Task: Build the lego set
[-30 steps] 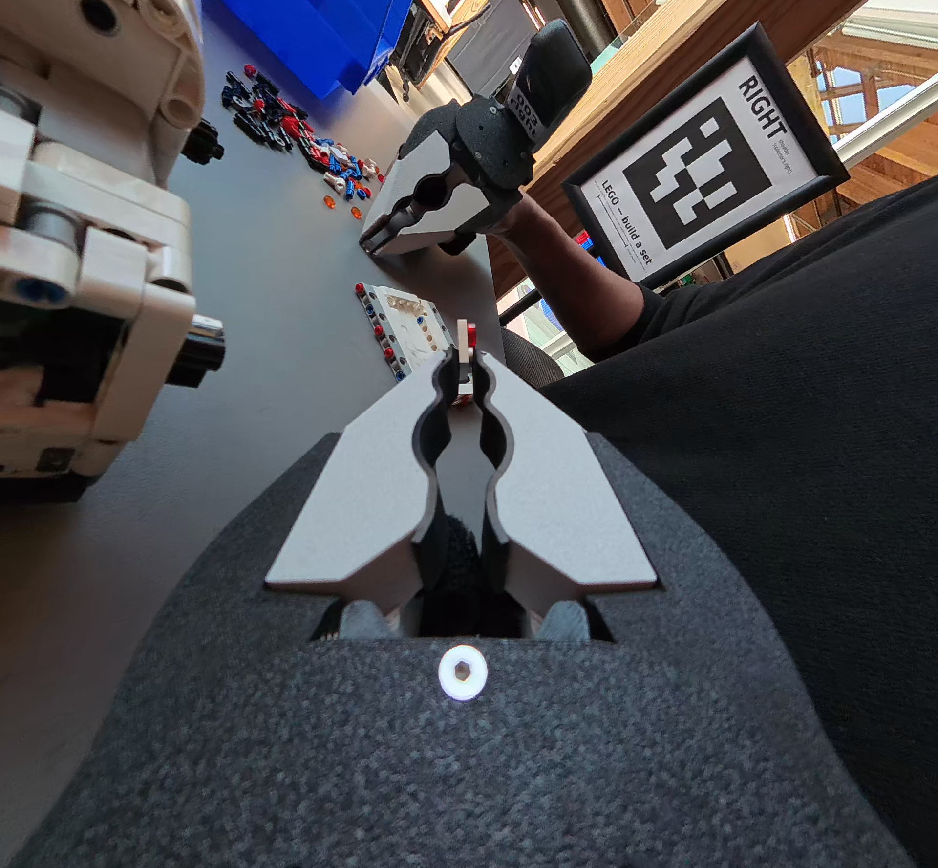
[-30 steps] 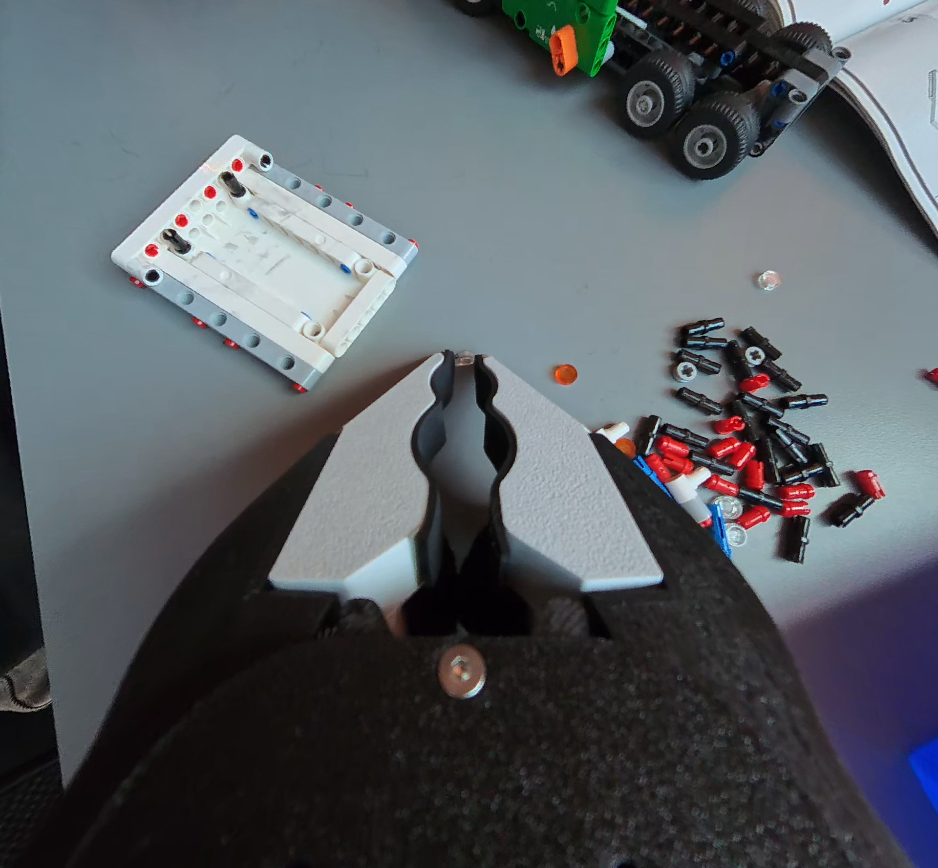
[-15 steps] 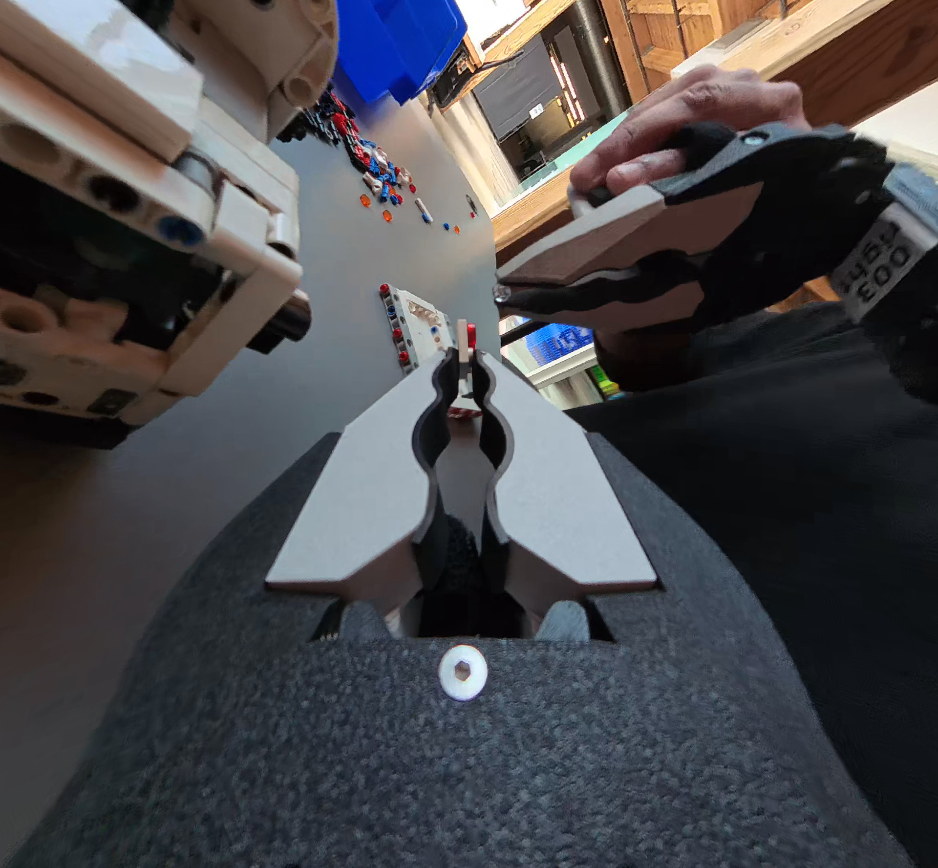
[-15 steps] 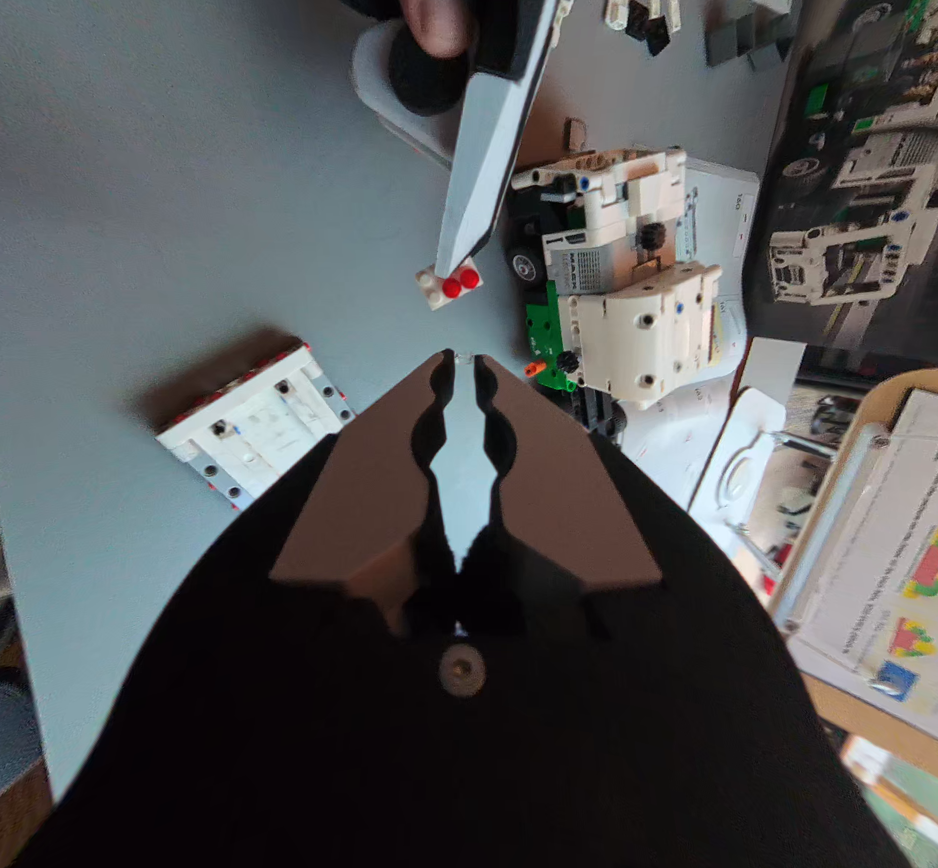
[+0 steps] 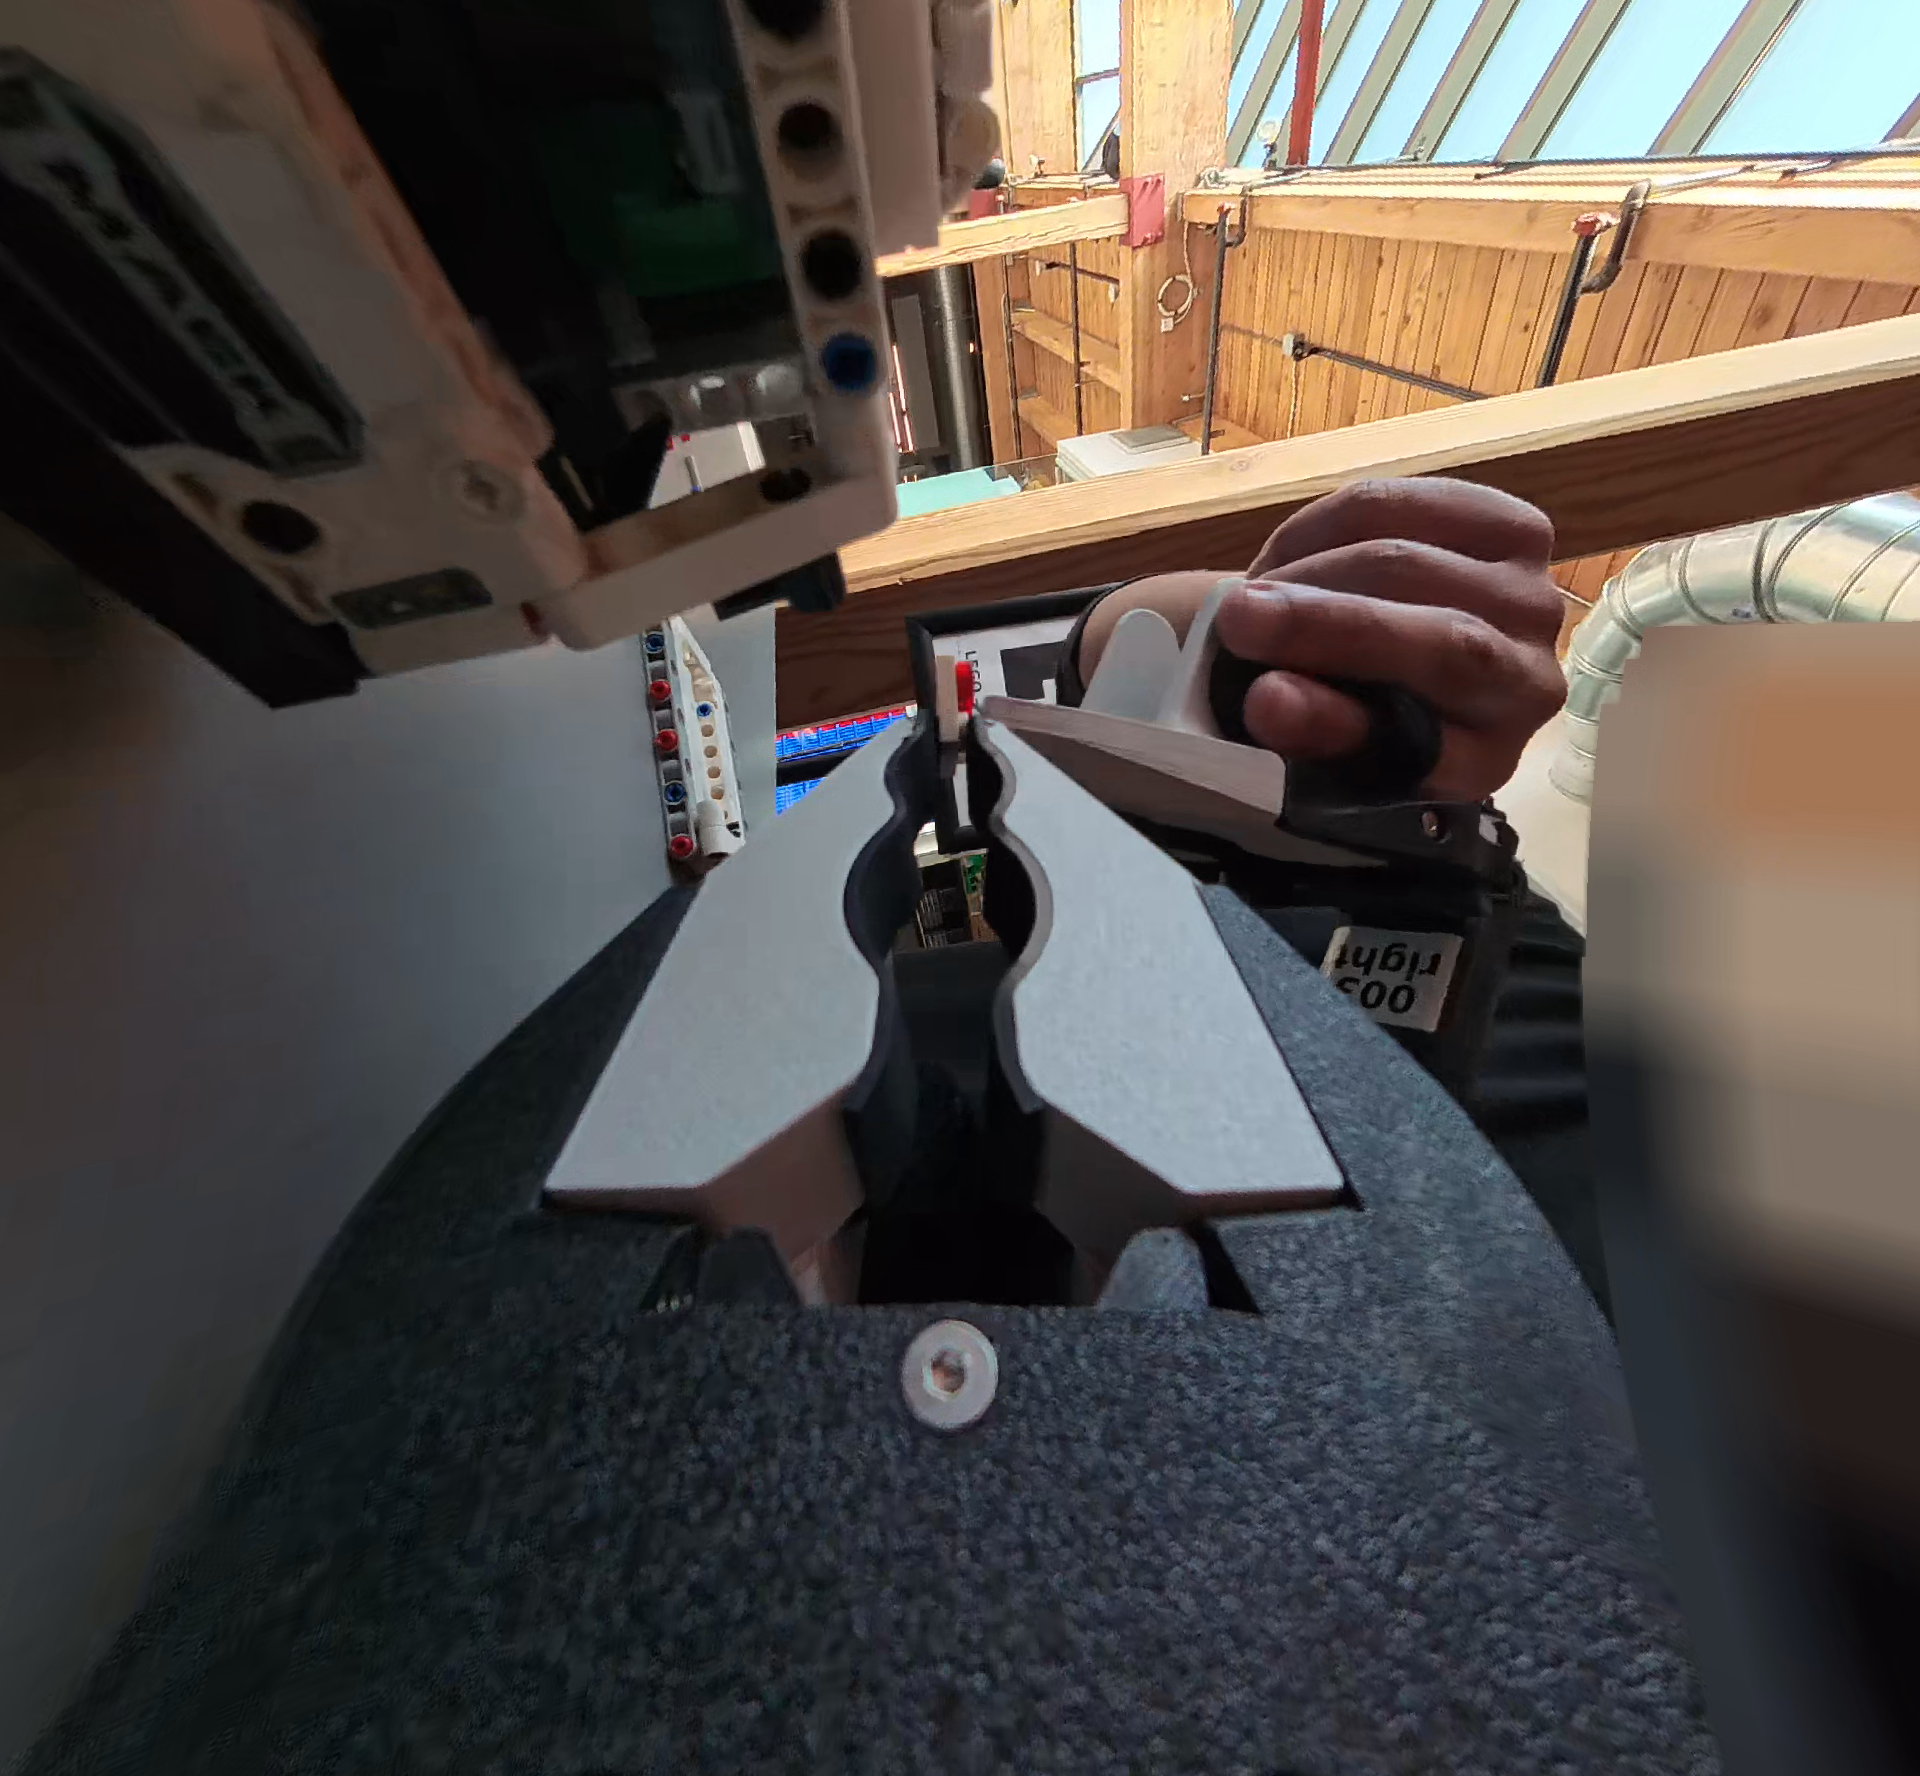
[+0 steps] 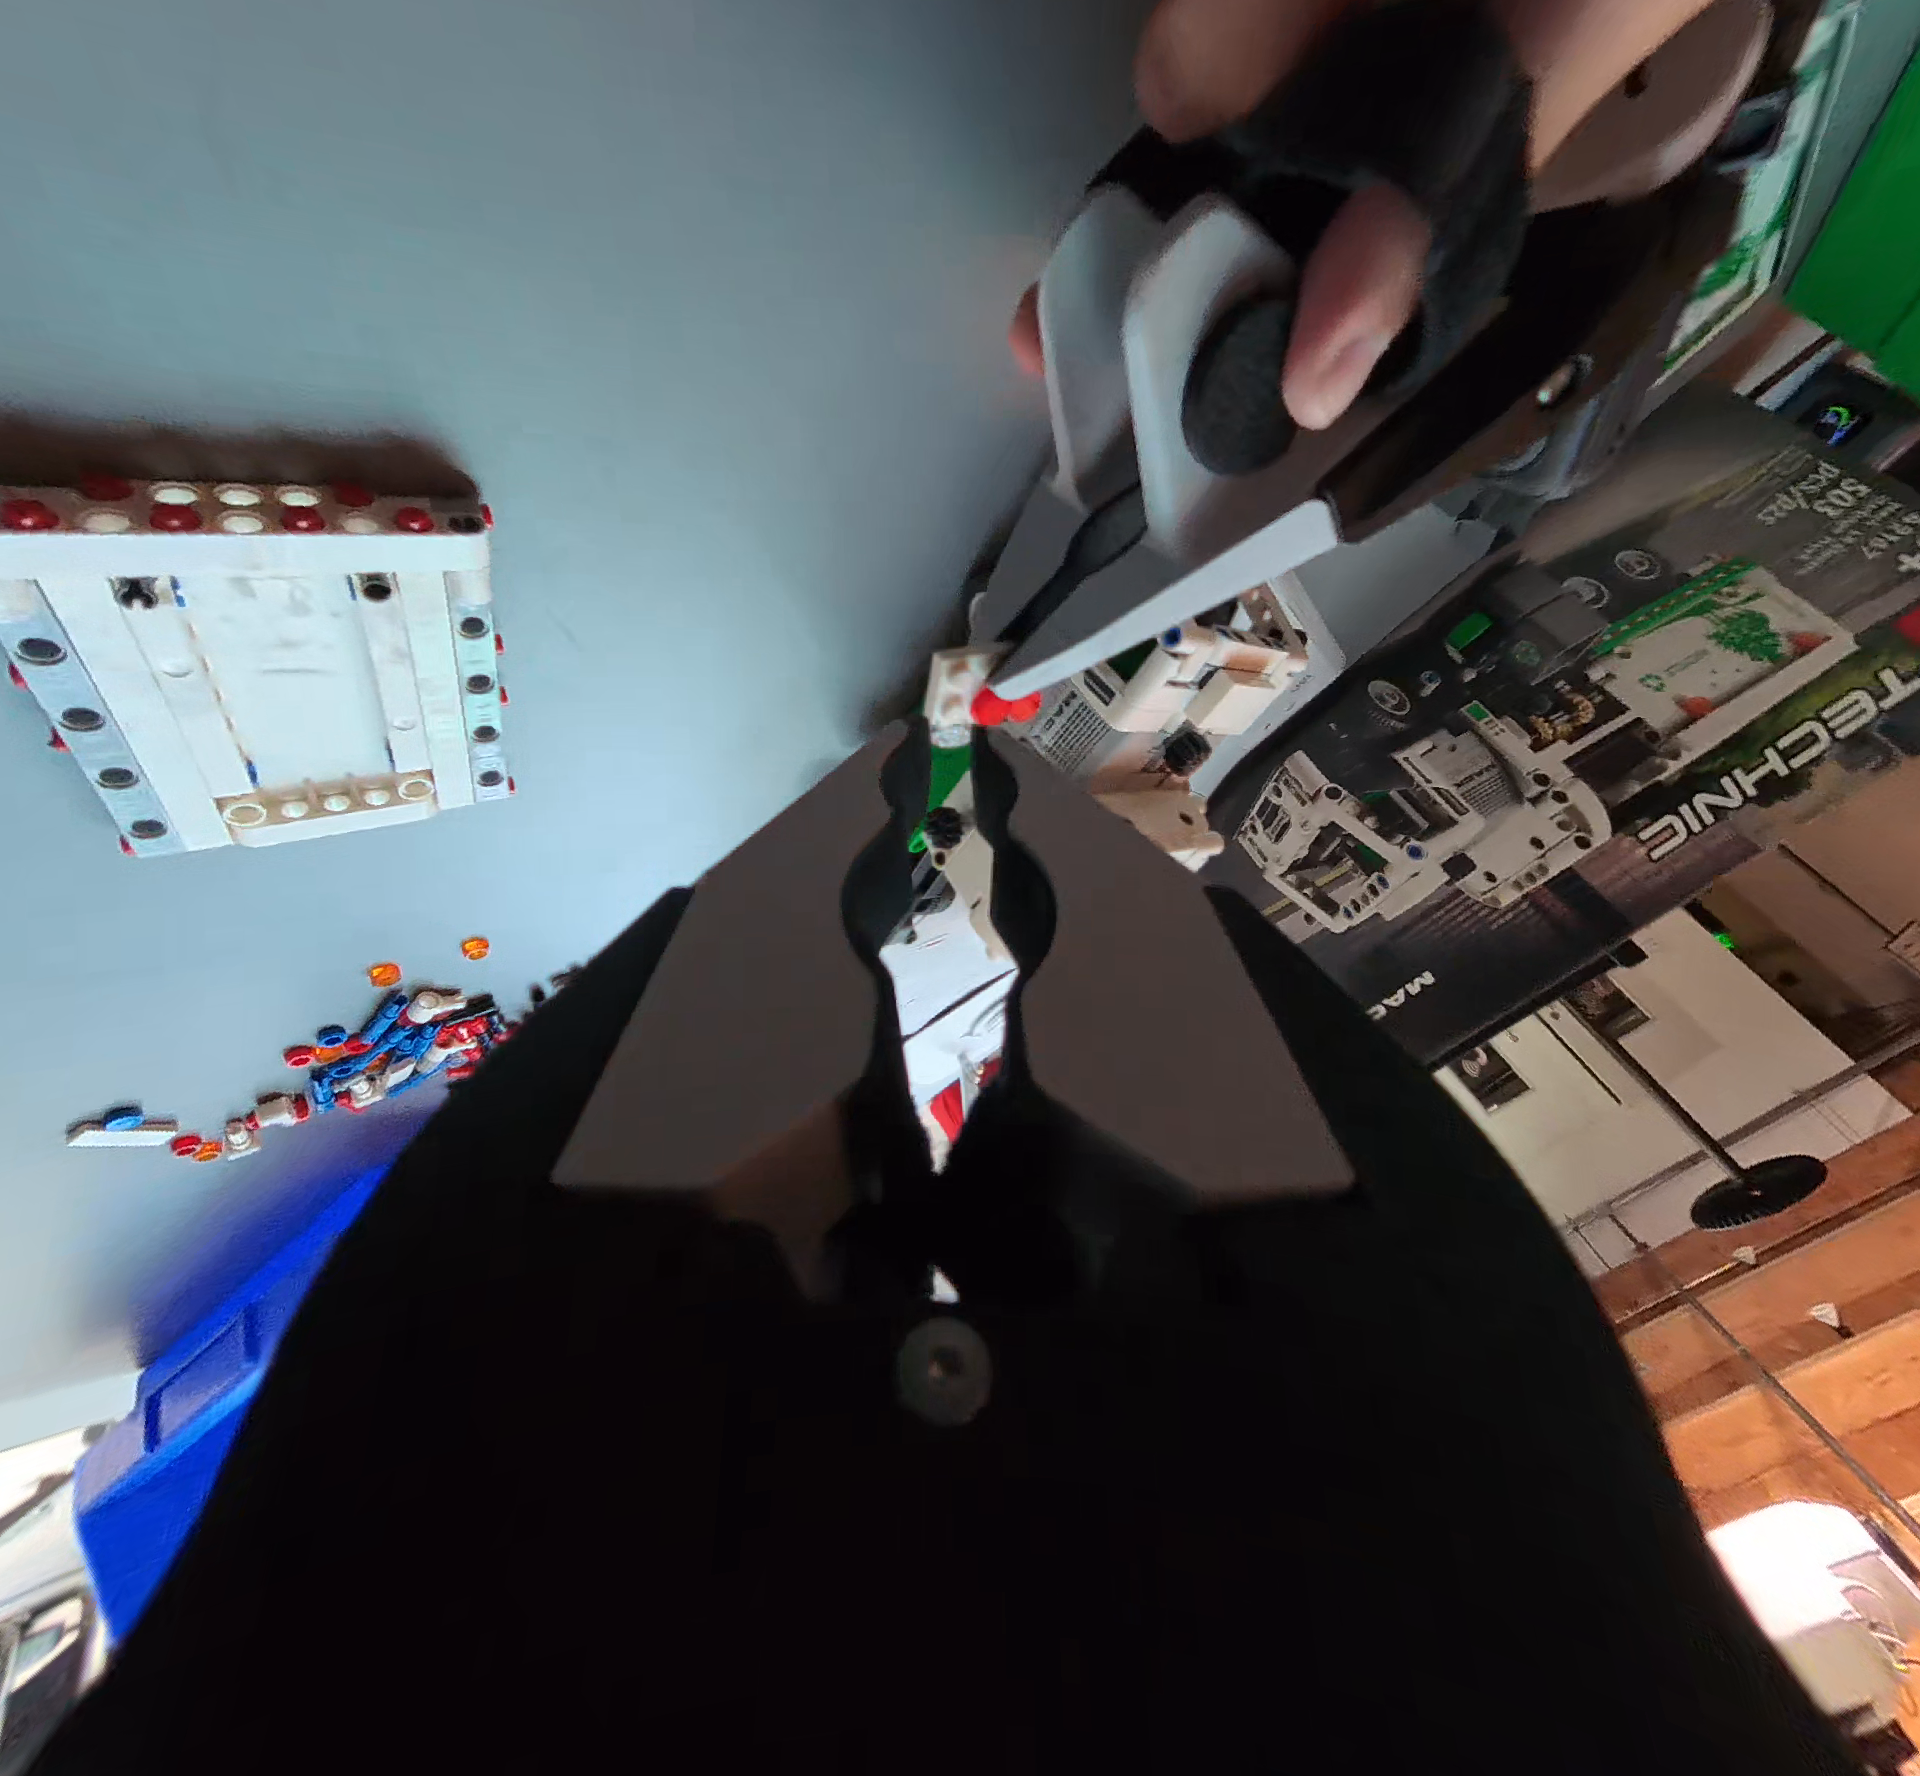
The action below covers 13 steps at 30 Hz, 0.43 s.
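Brought right gripper [image 6: 945, 734], narrow around a tiny stud, against left gripper's [image 5: 948, 739] pinched white plate with red studs [image 6: 971, 692], apparently for joining.

Print, not quoting: white sticker [image 5: 1387, 980] on my R tongs [image 5: 987, 703]; framed sign [image 5: 1003, 677] behind them; dark set box [image 6: 1558, 791] nr table edge.

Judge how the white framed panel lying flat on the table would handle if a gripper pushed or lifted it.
The panel looks like rigid pinned beams, so it probably stays stiff. It lies flat and wide on the smooth table, so a push would likely slide it, not tip or roll it. Its open frame suggests it is light; red pins along one edge might snag or pop out.
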Available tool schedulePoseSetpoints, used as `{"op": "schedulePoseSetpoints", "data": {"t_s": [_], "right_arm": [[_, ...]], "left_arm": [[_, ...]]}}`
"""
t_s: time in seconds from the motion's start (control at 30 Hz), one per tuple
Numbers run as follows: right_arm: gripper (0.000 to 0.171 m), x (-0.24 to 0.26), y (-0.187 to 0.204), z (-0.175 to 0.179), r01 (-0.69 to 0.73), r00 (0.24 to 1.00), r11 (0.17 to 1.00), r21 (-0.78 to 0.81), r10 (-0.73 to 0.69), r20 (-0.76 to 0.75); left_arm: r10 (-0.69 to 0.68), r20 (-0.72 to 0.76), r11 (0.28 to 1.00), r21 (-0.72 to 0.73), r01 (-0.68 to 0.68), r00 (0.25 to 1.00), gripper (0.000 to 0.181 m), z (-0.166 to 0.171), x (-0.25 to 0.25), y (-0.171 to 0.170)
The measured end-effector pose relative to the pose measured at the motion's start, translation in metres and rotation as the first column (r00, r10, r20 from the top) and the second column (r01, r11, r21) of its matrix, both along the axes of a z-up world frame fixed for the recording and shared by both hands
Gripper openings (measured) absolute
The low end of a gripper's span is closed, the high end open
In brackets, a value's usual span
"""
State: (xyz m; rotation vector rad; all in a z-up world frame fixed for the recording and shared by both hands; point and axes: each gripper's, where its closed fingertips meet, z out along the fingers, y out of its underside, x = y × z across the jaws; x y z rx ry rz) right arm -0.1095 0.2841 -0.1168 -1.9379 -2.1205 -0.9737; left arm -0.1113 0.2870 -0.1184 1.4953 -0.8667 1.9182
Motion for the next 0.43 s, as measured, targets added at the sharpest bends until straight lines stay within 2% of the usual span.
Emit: {"op": "schedulePoseSetpoints", "data": {"t_s": [0.1, 0.43], "right_arm": [[0.006, 0.004, 0.006, -0.007, 0.001, 0.999, 1.000, -0.011, 0.000, 0.040], [0.007, 0.005, 0.012, -0.007, 0.059, 0.998, 0.997, -0.045, -0.057, 0.040]], "left_arm": [[0.012, -0.021, 1.000, -0.010, -0.012, 1.000, 0.003, -0.003, 0.001, 0.004], [0.027, -0.019, 0.999, -0.016, -0.028, 0.999, 0.002, -0.002, 0.002, 0.009]]}}
